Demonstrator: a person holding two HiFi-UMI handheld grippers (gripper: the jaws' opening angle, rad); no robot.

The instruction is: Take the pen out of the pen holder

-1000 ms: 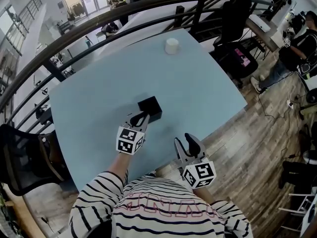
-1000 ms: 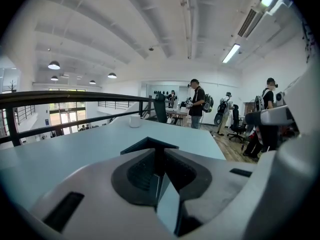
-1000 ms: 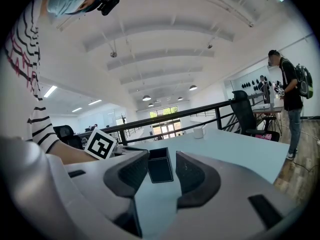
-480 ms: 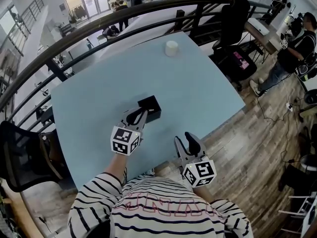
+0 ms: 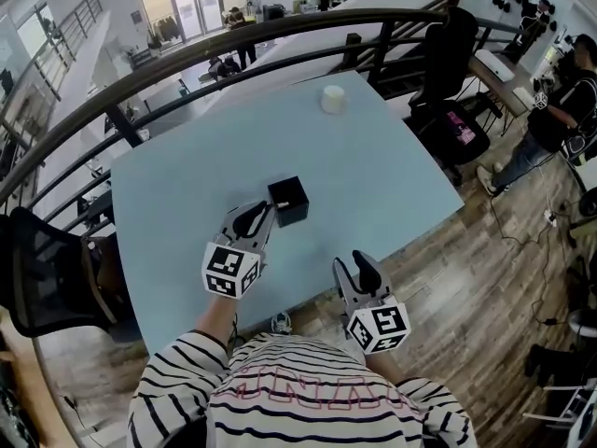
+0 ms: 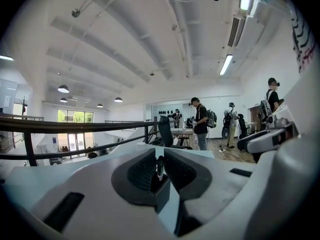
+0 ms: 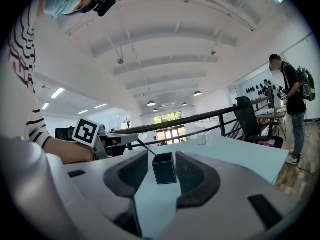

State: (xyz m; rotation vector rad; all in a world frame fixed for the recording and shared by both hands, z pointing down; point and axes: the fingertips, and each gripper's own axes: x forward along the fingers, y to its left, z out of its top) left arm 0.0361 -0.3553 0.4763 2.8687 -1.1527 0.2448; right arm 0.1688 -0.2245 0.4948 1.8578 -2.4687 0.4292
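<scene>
Grey and lowest in the head view, the right gripper (image 5: 355,267) hangs at the near edge of the pale blue bench (image 5: 373,175), its jaws spread with nothing between them. Just up and left of it, the left gripper (image 5: 259,217) has its jaws pinching the thin dark pen (image 6: 160,166). The pen slants down, its lower end at the mouth of the black pen holder (image 5: 287,201) in mid-frame. A white cup (image 5: 332,99) stands well apart near the far edge. Beyond it curves a dark railing (image 5: 280,28).
</scene>
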